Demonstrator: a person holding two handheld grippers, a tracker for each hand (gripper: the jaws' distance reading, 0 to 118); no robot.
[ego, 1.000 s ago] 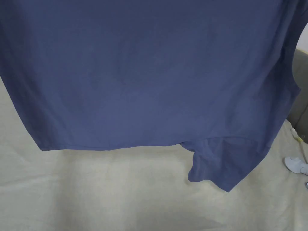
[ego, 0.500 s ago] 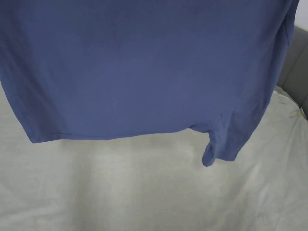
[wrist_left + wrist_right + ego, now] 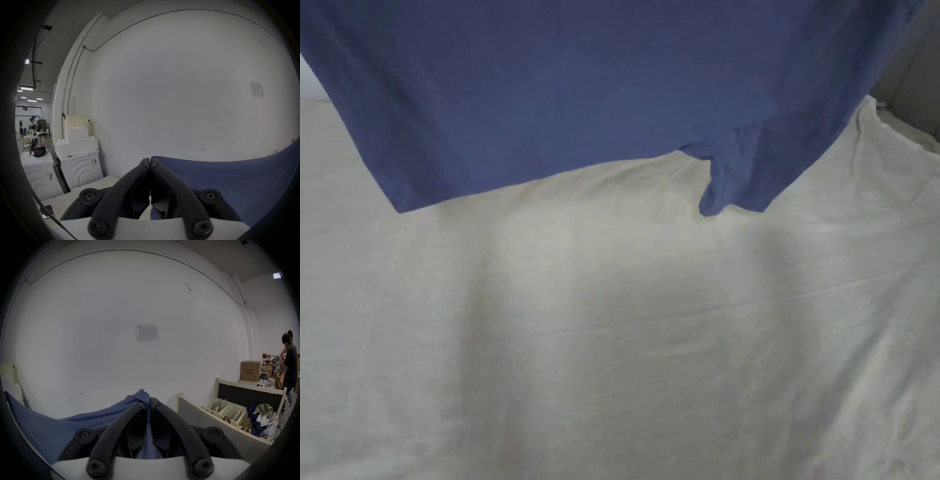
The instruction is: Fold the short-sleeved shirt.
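STAGE: early, no fold made yet | SHIRT: plain blue cotton short-sleeved shirt point(image 3: 600, 94) is hanging across the frame's top, above the pale sheet-covered bed point(image 3: 650, 350) | TOOLS: left tool point(image 3: 149, 162) and right tool point(image 3: 148, 403) are each clamping its upper edge | LEFT: laying flat, all folds.

A plain white wall point(image 3: 178, 97) is seen ahead, white appliances point(image 3: 81, 167) are stacked with boxes at lower left, and pale baskets point(image 3: 227, 410) are set at lower right.

Bed point(image 3: 650, 350) under a pale, creased sheet point(image 3: 737, 300), spread across its whole top
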